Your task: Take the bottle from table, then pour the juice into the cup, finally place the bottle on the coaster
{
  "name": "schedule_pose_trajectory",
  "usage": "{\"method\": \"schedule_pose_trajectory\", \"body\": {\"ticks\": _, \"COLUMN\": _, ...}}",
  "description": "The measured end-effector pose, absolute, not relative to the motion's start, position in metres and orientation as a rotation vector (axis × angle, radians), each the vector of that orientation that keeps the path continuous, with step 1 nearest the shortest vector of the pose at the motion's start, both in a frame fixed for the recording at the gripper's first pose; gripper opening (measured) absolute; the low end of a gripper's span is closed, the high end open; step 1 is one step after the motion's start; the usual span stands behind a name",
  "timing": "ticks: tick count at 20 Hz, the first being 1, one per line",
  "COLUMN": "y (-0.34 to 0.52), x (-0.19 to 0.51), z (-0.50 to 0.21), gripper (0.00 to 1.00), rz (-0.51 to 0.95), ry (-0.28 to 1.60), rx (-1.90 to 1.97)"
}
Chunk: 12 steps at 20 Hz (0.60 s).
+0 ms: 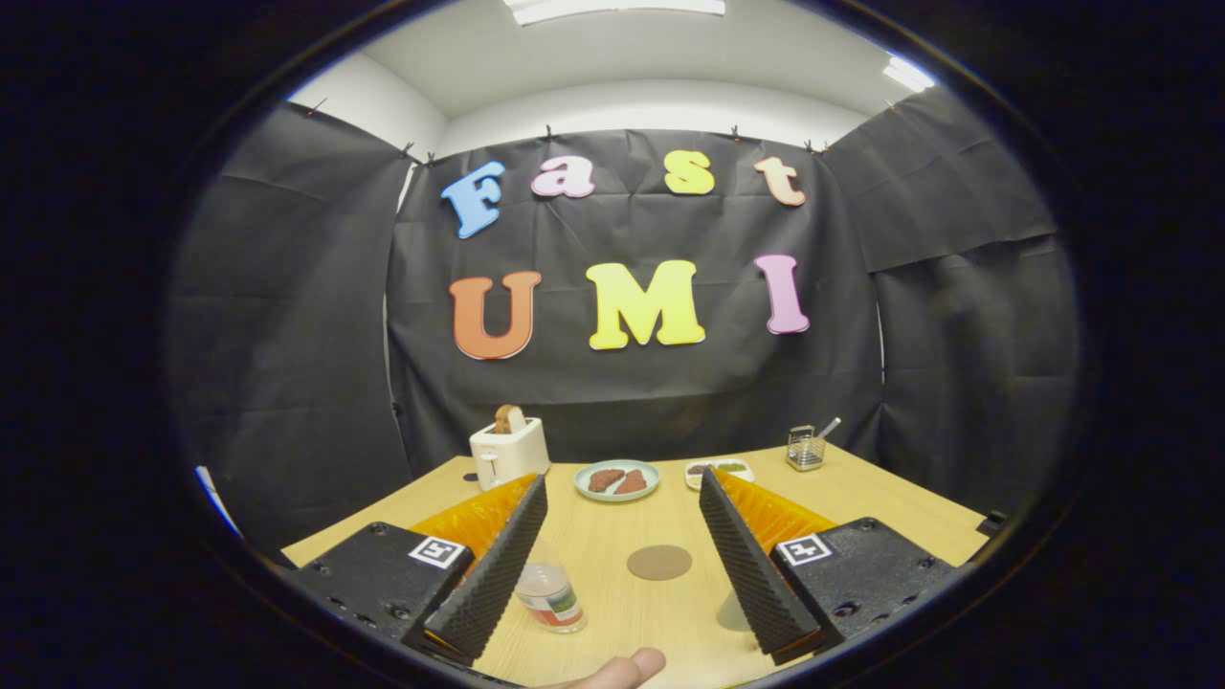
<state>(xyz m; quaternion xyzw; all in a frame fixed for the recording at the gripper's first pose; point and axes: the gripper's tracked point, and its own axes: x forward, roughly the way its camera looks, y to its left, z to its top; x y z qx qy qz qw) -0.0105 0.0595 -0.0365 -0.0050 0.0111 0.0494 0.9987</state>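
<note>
My gripper (622, 493) hovers over the wooden table (861, 498) and is open, its two fingers spread wide with nothing pressed between them. A small clear bottle (550, 595) with a red and green label stands upright between the fingers, close beside the left finger (498, 565) and partly hidden by it. The round brown coaster (659, 562) lies flat on the table between the fingers, to the right of the bottle. A faint clear shape (733, 612) sits against the right finger (751, 565); I cannot tell whether it is the cup.
At the back of the table stand a white toaster (509, 450) with a slice of bread, a pale plate (617, 480) with brown food, a small dish (719, 471) and a wire holder (806, 448). A person's fingertip (622, 668) shows at the near edge.
</note>
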Motion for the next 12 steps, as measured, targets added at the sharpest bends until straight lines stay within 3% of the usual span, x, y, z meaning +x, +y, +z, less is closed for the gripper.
{"method": "schedule_pose_trajectory", "body": {"ticks": 12, "y": 0.127, "x": -0.02, "z": -0.082, "gripper": 1.0, "rz": 0.13, "ry": 0.051, "rx": -0.015}}
